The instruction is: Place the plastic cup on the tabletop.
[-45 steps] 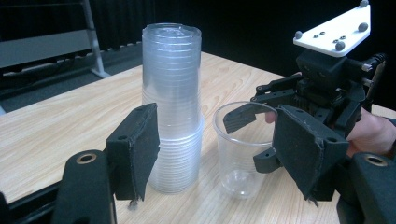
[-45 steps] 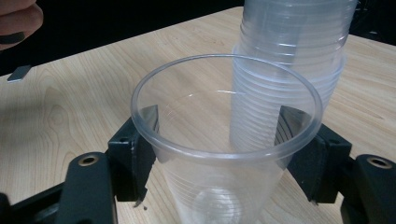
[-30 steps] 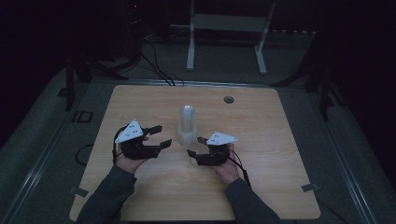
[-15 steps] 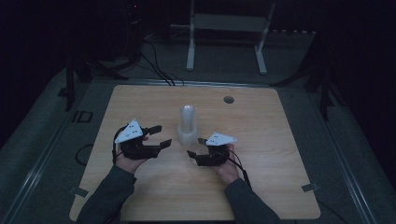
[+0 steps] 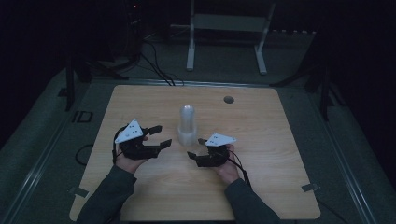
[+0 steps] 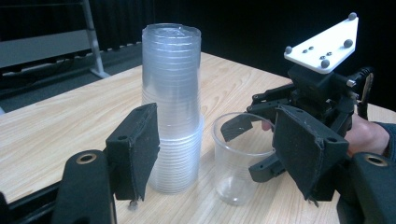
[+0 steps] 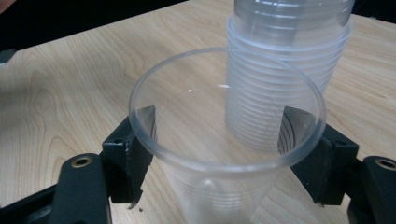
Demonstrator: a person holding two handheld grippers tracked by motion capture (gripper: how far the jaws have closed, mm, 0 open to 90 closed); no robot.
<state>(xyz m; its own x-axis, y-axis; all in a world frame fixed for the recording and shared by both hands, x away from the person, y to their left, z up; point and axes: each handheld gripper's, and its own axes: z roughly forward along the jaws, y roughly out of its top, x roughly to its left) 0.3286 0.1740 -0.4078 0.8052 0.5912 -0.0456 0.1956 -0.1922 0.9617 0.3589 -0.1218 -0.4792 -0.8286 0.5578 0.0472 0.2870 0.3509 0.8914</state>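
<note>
Right gripper view: jaws, just opening, flank single cup (image 7: 224,154); left gripper (image 5: 156,136) jaws wide.

cup stack (image 7: 289,70) top cut off, single cup (image 7: 224,154) base cut off below

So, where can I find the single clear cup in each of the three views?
High view: the single clear cup is barely visible, just right of the stack's base, at the tips of the right hand-held gripper.
Left gripper view: it stands at lower centre, right of the stack.
Right gripper view: it stands at the centre, between the two jaws.
Shared landmark: the tall stack of clear cups.
</note>
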